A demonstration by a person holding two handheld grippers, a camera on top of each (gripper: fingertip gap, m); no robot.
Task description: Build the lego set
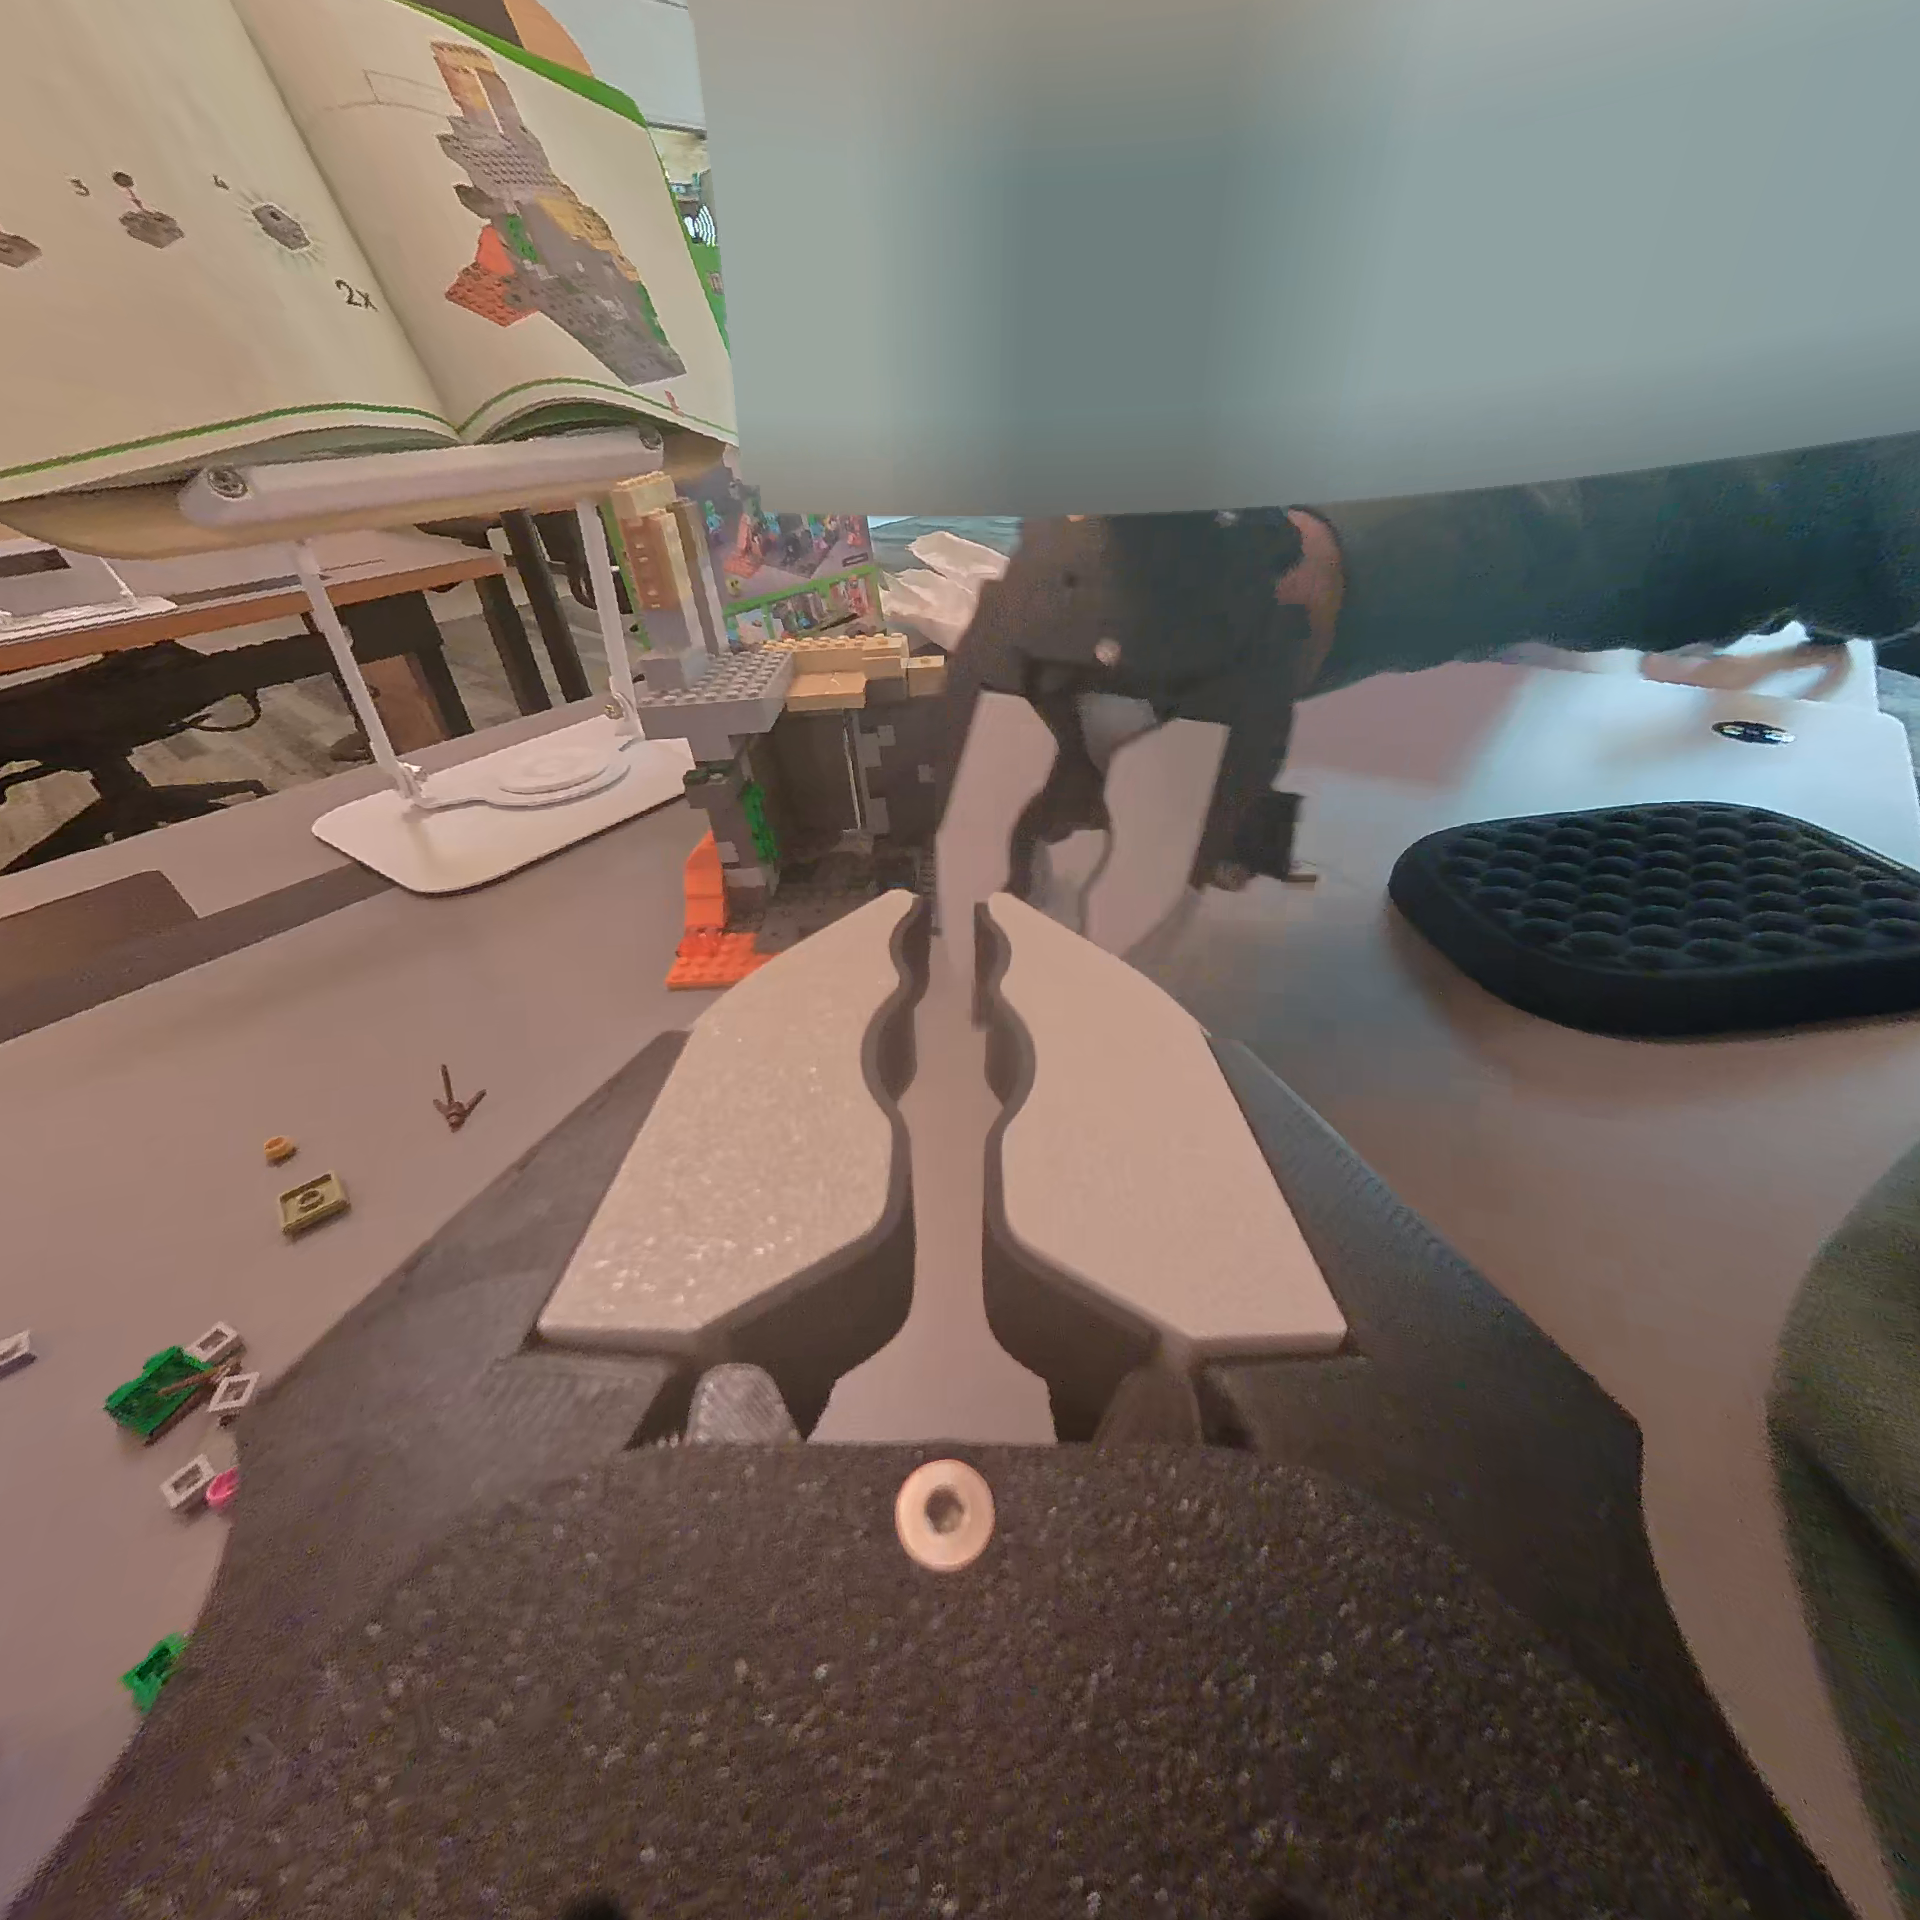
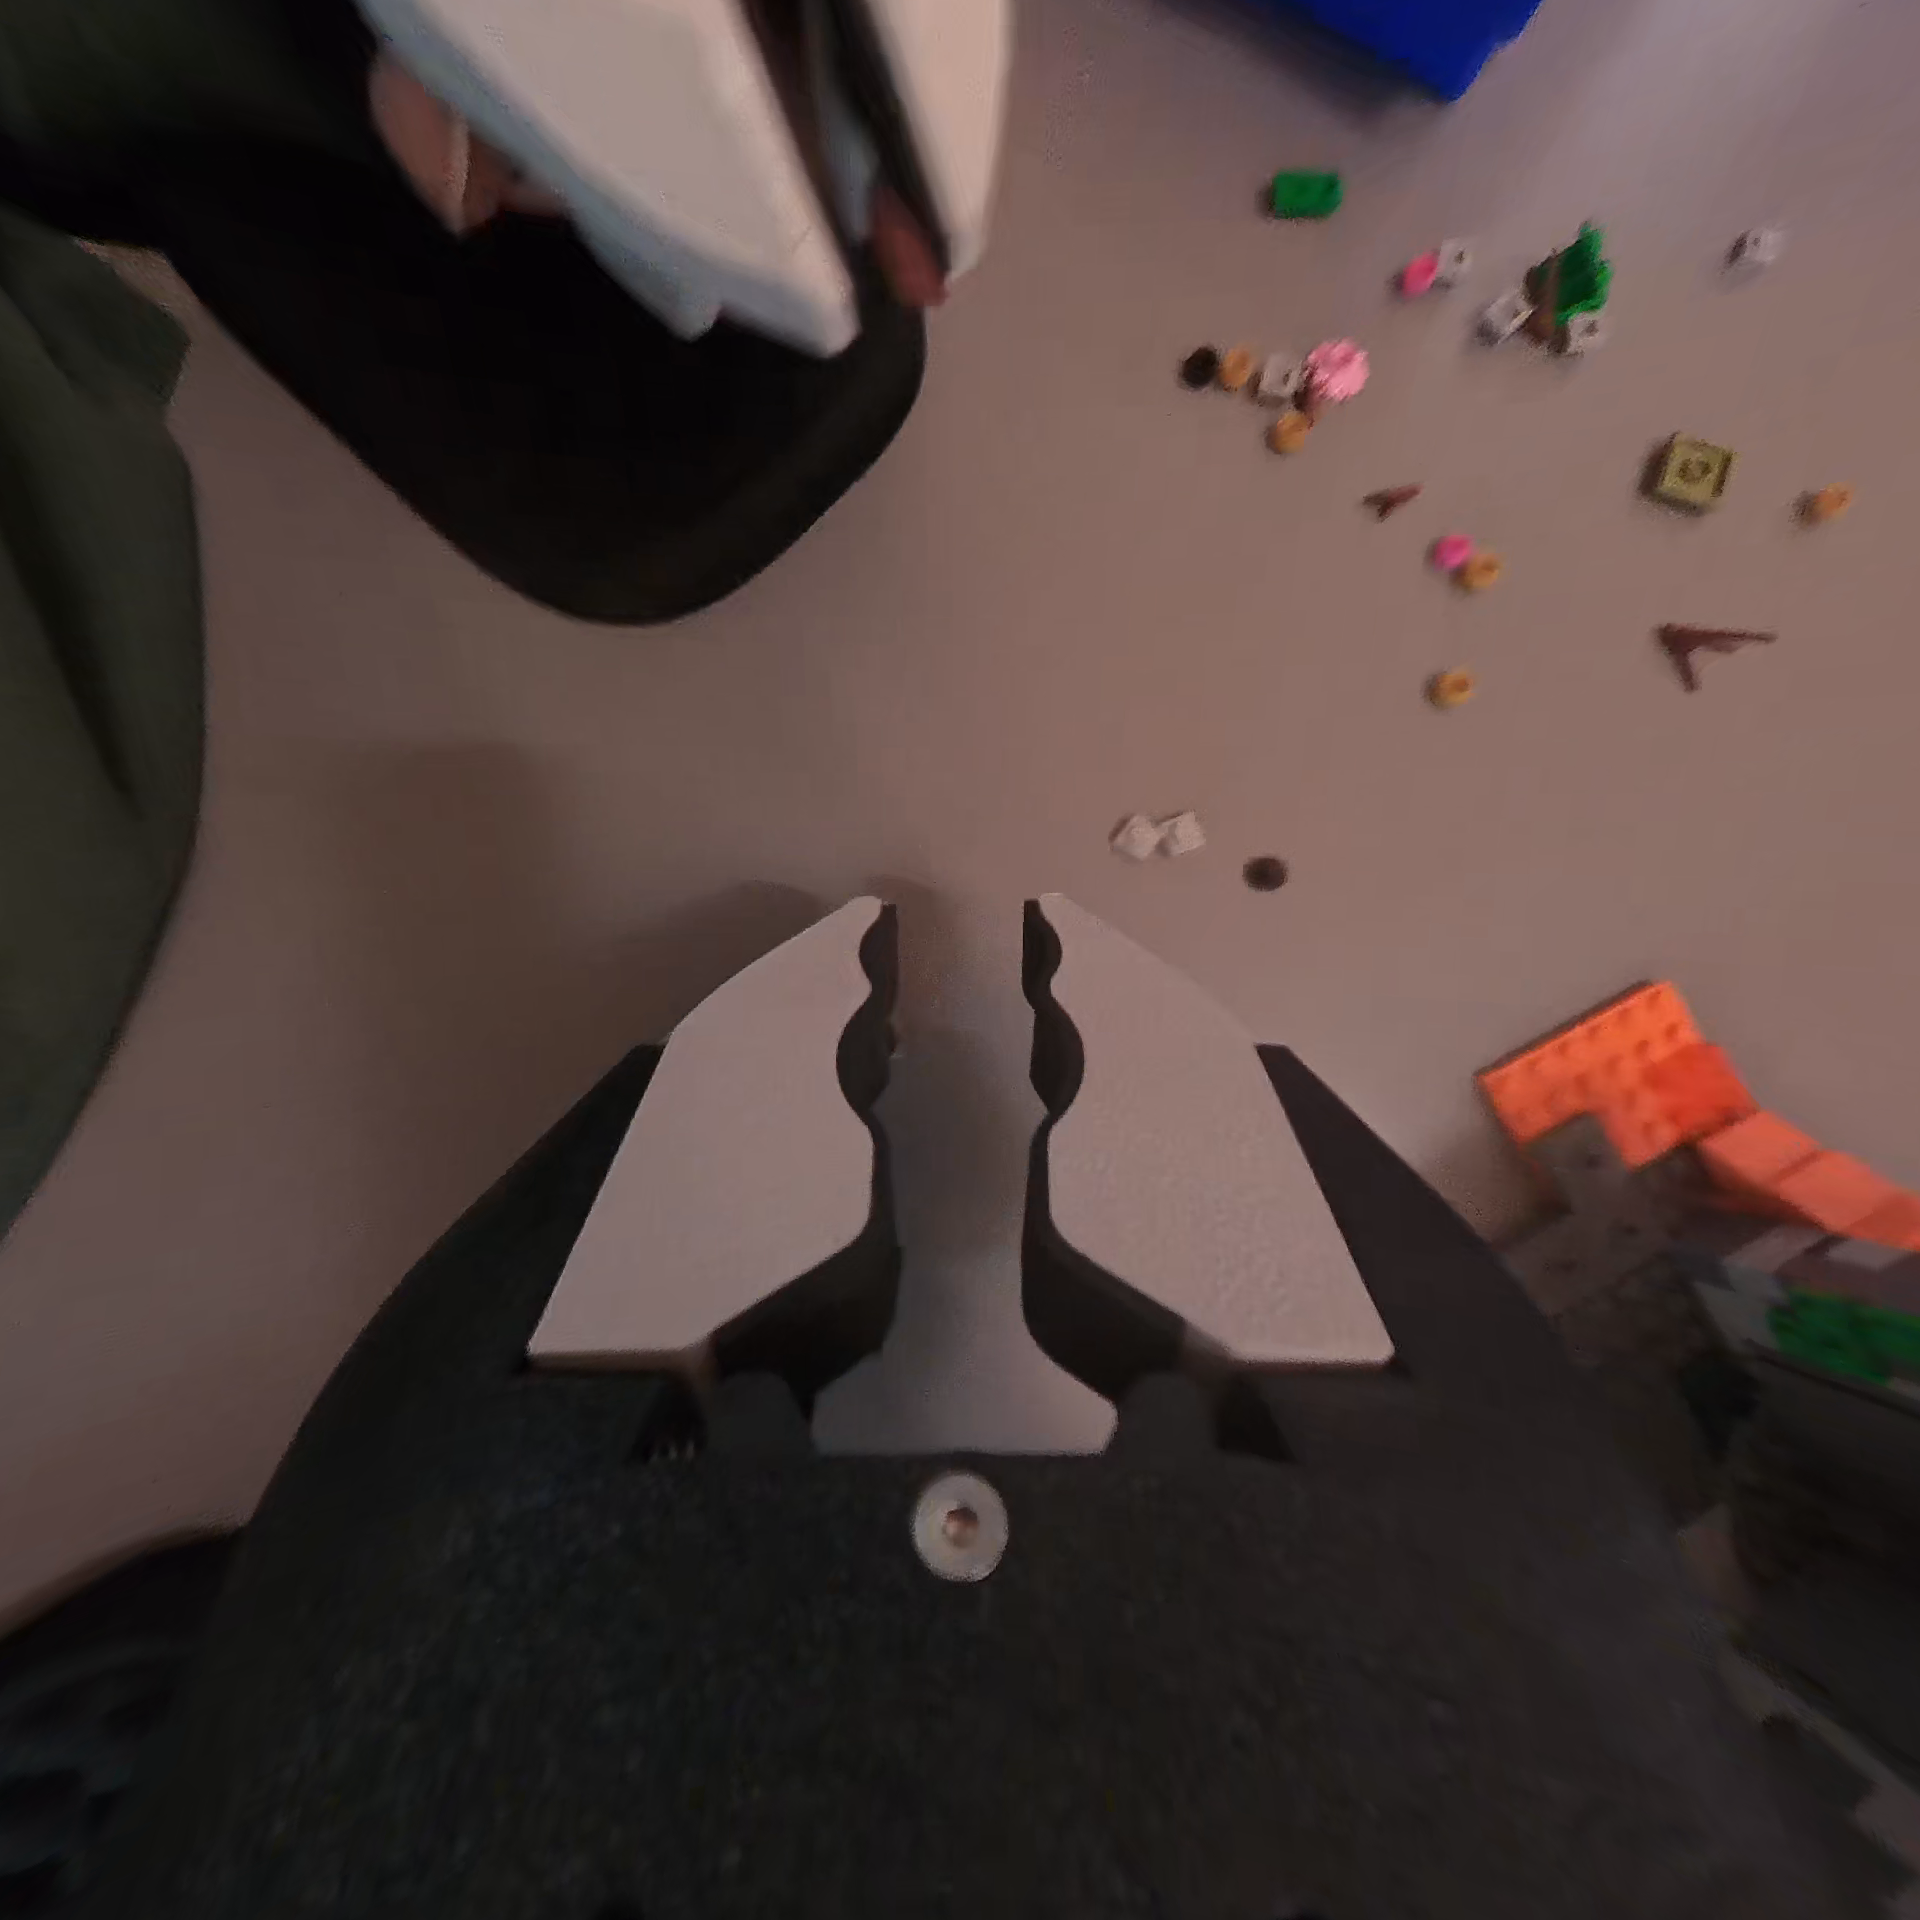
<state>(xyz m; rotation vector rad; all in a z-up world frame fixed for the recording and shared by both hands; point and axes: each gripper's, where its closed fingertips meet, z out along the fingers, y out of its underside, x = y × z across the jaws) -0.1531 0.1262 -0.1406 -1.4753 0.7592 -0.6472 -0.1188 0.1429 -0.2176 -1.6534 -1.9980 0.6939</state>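
Observation:
The partly built lego model (image 1: 769, 748) of grey, tan and green bricks on an orange plate (image 1: 717, 951) stands on the grey table just beyond my left gripper (image 1: 951, 920). The left gripper's jaws stand a narrow gap apart with nothing between them. My right gripper (image 2: 956, 904) is open and empty, pointing down at bare table. The model's orange corner (image 2: 1621, 1081) lies to its right. The right gripper (image 1: 1132, 831) also shows, blurred, hanging over the table beside the model. Loose small pieces (image 2: 1455, 416) lie scattered farther off; they also show in the left wrist view (image 1: 312, 1205).
An open instruction booklet (image 1: 364, 260) rests on a white stand (image 1: 499, 810) at the back left. A black honeycomb mat (image 1: 1662, 914) lies at the right; it also shows in the right wrist view (image 2: 571, 468). The lego box (image 1: 800, 561) stands behind the model. A blue bin (image 2: 1434, 31) sits at the far edge. The left gripper's tips are roughly 9 centimetres from the right gripper's.

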